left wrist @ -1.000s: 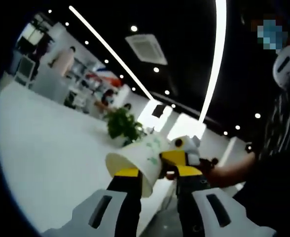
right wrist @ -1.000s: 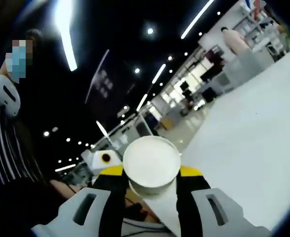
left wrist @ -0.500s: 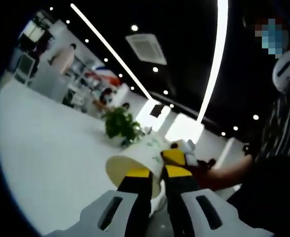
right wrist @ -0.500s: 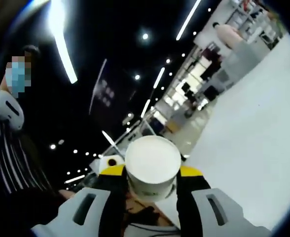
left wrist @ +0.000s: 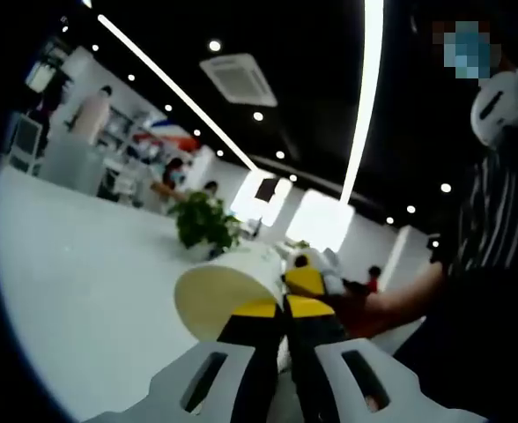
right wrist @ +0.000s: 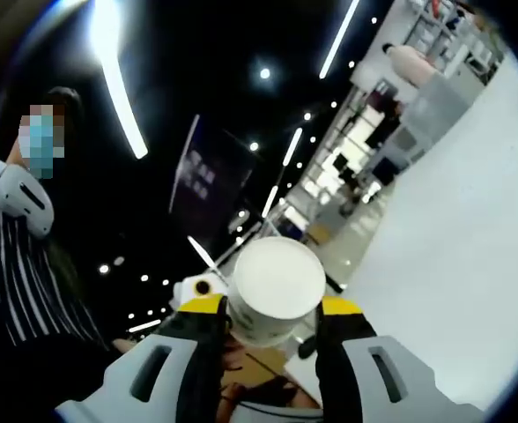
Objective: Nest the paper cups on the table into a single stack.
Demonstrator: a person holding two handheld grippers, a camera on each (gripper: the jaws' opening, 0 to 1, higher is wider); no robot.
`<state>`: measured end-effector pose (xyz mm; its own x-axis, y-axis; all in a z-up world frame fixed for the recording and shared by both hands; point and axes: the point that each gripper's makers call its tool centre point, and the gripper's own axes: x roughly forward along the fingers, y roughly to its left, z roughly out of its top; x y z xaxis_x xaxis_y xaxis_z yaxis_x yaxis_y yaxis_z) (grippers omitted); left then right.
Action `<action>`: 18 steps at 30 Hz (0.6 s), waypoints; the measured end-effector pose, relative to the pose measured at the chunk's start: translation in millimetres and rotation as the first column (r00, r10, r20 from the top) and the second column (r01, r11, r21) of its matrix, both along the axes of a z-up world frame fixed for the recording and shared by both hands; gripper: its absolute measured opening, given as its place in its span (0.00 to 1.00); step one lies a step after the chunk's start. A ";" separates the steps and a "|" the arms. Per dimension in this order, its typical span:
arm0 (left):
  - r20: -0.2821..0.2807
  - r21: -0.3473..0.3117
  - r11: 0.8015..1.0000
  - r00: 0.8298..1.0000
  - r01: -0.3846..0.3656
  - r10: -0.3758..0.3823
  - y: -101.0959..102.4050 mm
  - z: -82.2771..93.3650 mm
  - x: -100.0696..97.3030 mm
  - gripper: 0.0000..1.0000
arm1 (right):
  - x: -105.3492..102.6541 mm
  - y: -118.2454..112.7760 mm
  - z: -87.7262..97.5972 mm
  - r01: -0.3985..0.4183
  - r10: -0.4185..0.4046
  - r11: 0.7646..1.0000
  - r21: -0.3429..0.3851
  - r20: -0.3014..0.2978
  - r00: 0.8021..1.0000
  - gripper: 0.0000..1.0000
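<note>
**A:** In the left gripper view, why does the left gripper (left wrist: pixel 283 307) hold the pale round paper cup (left wrist: pixel 226 293) like that?

**B:** Its yellow-tipped black fingers (left wrist: pixel 257 308) are nearly together. They pinch the cup's thin wall, up off the white desk (left wrist: pixel 74 291). The cup's open mouth points toward the camera. I think that keeps the cup steady so another cup can slide in or over it.

**A:** Is anything inside that cup?

**B:** I can't see in well, so I cannot tell. The other gripper (left wrist: pixel 310 275), with a yellow tip, sits just behind it.

**A:** And the right gripper view?

**B:** The right gripper (right wrist: pixel 273 308) holds a white round paper cup (right wrist: pixel 273 289) between its fingers (right wrist: pixel 203 307), which stand about a cup's width apart, one on each side. The cup's flat bottom faces the camera.

**A:** So its mouth points away?

**B:** It seems so, toward the other cup. That looks ready for nesting. The desk (right wrist: pixel 470 264) lies off to the side. What's inside stays hidden.
</note>
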<state>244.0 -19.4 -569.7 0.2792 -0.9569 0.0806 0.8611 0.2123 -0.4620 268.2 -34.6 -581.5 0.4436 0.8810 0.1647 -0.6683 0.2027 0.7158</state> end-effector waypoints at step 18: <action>-0.002 0.019 1.000 1.000 -0.010 0.010 3.4 1.5 3.4 0.00 | 4.8 -22.9 -1.0 0.066 -0.058 0.994 -0.088 0.092 0.994 0.37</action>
<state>247.4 -16.0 -568.3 0.2892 -0.9553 0.0617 0.8577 0.2300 -0.4598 273.0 -57.5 -582.5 0.4847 0.8655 0.1266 -0.7128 0.3069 0.6306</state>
